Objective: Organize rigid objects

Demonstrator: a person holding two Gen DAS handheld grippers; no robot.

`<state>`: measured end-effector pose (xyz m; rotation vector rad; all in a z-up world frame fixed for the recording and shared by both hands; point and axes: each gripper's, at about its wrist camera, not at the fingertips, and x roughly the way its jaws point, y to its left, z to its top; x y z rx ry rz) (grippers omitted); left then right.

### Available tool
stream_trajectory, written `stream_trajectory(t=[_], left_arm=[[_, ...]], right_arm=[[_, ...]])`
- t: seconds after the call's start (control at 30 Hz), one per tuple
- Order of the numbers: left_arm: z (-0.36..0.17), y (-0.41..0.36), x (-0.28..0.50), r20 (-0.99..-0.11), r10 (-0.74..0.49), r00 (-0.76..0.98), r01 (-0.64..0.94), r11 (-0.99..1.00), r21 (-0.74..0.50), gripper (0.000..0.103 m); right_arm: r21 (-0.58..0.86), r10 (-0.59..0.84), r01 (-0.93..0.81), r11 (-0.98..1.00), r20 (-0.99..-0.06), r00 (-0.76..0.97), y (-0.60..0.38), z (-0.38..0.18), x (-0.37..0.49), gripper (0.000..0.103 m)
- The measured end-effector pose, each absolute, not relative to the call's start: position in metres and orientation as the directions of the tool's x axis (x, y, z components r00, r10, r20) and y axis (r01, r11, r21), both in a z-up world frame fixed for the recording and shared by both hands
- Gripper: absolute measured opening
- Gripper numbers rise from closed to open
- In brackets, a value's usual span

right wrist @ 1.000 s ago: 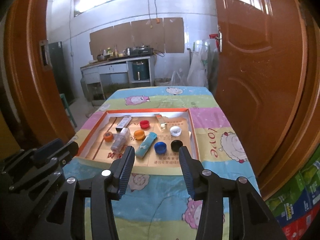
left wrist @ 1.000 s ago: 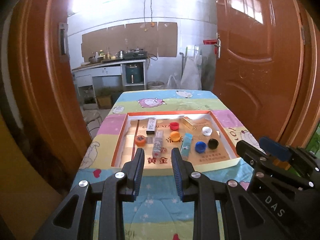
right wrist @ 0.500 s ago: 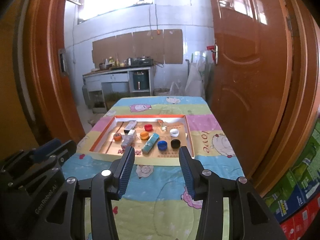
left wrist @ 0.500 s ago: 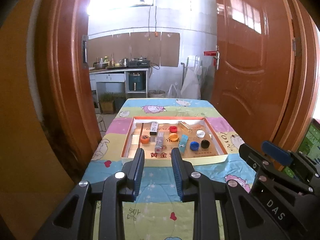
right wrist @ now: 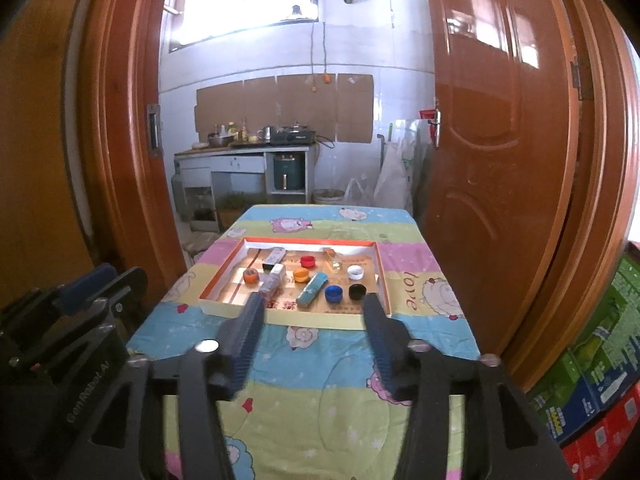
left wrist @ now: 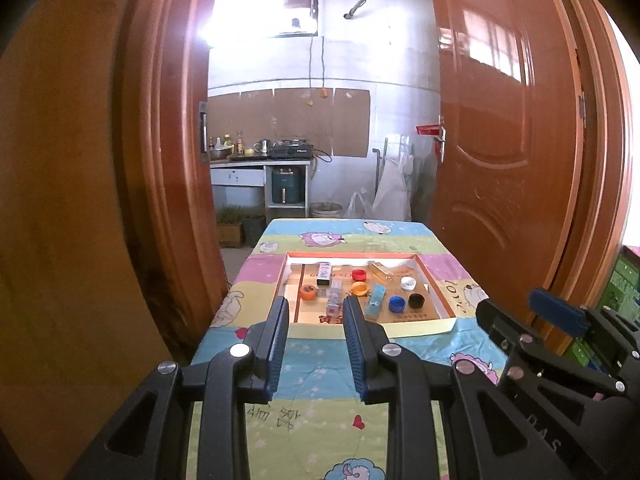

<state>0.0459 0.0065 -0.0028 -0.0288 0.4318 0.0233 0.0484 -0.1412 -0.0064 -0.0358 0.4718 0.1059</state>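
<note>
Left wrist view first: I am holding the left gripper [left wrist: 315,312] narrow and empty above the patterned tablecloth [left wrist: 316,364], aiming at twelve o'clock toward the shallow tray [left wrist: 444,304], well short of it. I am seeing the rigid objects gathered inside it: a red cap [left wrist: 359,274], an orange cap [left wrist: 359,289], a blue cap [left wrist: 396,304], a black cap [left wrist: 416,301] and a teal box [left wrist: 376,300]. The other tool is sitting at four o'clock.

Right wrist view: I am opening the right gripper [right wrist: 312,316], its jaws widening with nothing between them, probably readying for a pick. The tray [right wrist: 378,276] is lying at twelve o'clock. Nothing is blocking the approach; the orange door [right wrist: 500,160] is crowding two o'clock and stacked cartons [right wrist: 592,380] are sitting at four.
</note>
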Motion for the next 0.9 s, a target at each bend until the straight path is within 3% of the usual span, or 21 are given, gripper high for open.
stream_trajectory(t=[0.3,0.53,0.9], left_arm=[[-0.0023,0.01,0.0391,-0.41,0.025,0.912,-0.04,0.999,-0.028,0.028],[-0.0024,0.0111,0.0371,-0.408,0.023,0.913,-0.039,0.999,-0.03,0.028],[-0.0027,0.0115,0.0353,-0.409,0.023,0.912,-0.037,0.999,-0.028,0.028]], right_arm=[[-0.024,0.086,-0.109,0.994,-0.446,0.891,-0.1388,-0.0055,0.0428,0.062],[-0.023,0.075,-0.095,0.995,-0.442,0.894,-0.1402,-0.0051,0.0413,0.075],[-0.028,0.074,-0.095,0.995,-0.439,0.896,-0.1385,-0.0044,0.0394,0.075]])
